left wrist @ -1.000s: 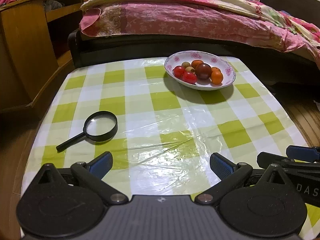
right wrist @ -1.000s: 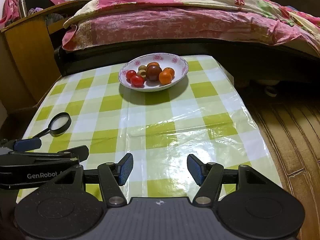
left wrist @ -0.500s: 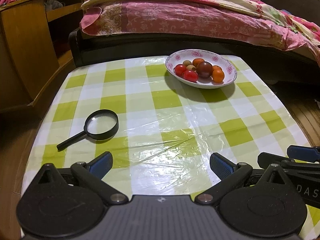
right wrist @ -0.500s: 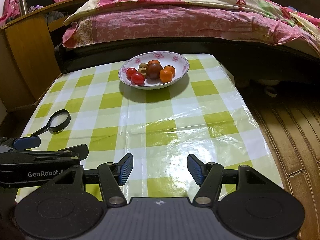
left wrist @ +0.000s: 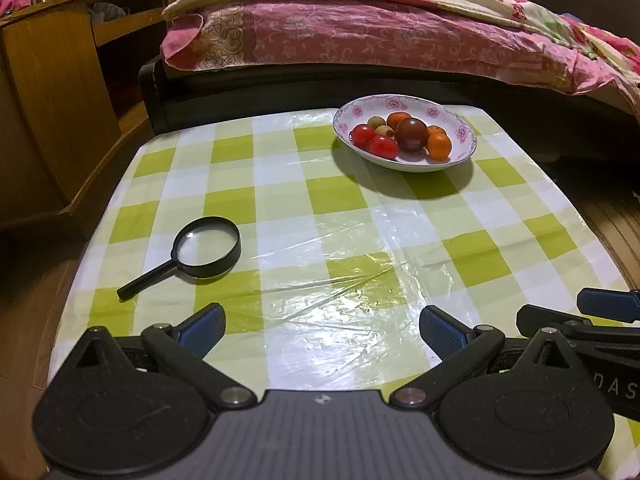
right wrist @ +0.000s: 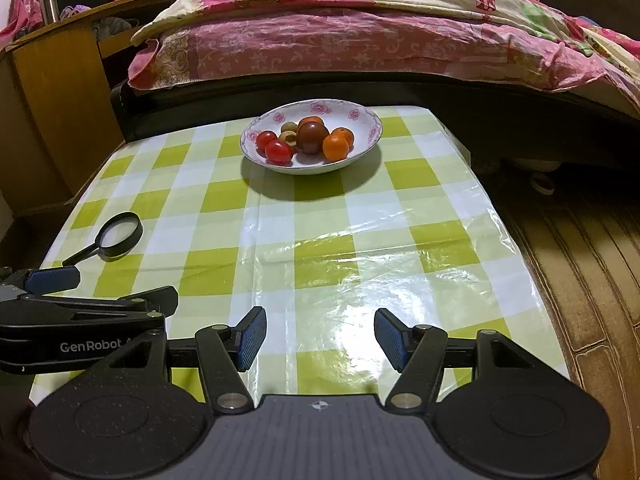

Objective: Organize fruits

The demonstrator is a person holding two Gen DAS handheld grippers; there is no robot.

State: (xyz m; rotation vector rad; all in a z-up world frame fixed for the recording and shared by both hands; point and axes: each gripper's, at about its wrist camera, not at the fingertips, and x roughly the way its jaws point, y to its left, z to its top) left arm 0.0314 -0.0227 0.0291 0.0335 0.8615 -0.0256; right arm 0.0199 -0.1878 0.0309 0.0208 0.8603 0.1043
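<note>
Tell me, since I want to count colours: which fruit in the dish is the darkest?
The big maroon fruit in the middle of the flowered dish; it is larger and darker than the red, orange and tan ones around it.

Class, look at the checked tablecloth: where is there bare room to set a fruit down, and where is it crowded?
Bare cloth runs between the bowl and the right tool, and between the magnifying glass and the bowl. The cloth's right edge beside the bowl is bare too. It is crowded inside the bowl, where the fruits touch, and near the left tool.
</note>
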